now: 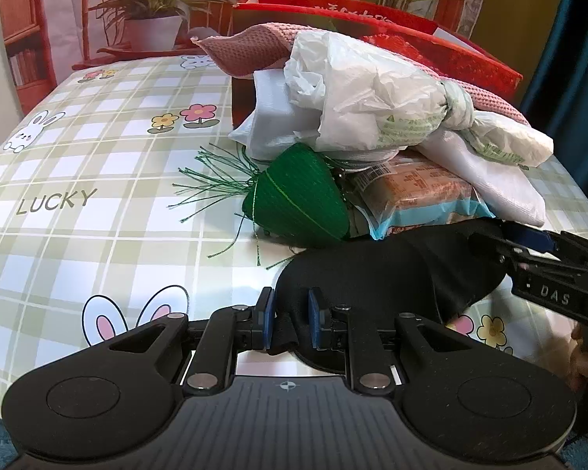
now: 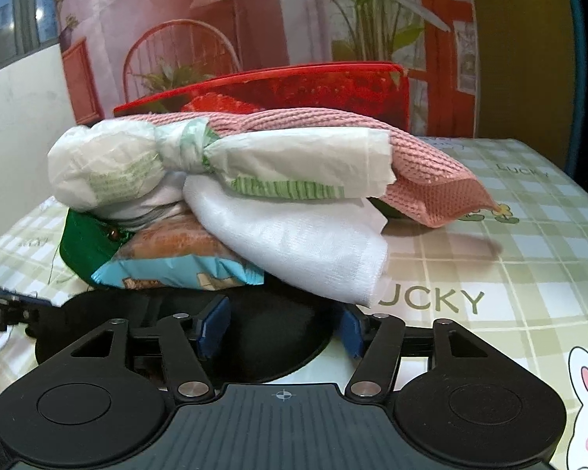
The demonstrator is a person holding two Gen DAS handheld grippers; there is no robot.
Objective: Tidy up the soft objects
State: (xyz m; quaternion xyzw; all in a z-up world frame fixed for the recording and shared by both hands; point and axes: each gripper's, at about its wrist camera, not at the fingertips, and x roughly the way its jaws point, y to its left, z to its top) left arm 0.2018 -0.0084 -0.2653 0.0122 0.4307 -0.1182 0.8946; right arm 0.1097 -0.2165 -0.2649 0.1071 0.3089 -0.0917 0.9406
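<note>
We judge the step in hand to be lifting the black eye mask [image 1: 372, 274] clear of the pile so it can be sorted, and it calls for both tools to work together. The mask lies flat on the checked table [image 1: 98, 164], at 6 o'clock of the heap, its far edge tucked under the snack packet [image 1: 419, 192] and the white cloth [image 2: 294, 243]. Our left tool [image 1: 290, 319] has its blue pads [image 1: 265, 319] drawn close on the mask's strap or folded end, so it seems to have a pinch on the fabric. Our right tool [image 2: 280, 327] stands wide apart over the mask's other end, at 3 o'clock in the left wrist view, gripping nothing yet. To do this well, we should close the right tool on the mask's edge only, keeping the cloth hanging just above it out of the pads. Then we should draw the mask toward 6 o'clock, low and level, both ends together. A pull upward would probably tip the knotted plastic bag [image 2: 145, 164] and pink knitted cloth [image 2: 411, 164], which sit loosely on top. The green tasselled pouch [image 1: 298, 199] at 11 o'clock of the mask could snag with its threads.
</note>
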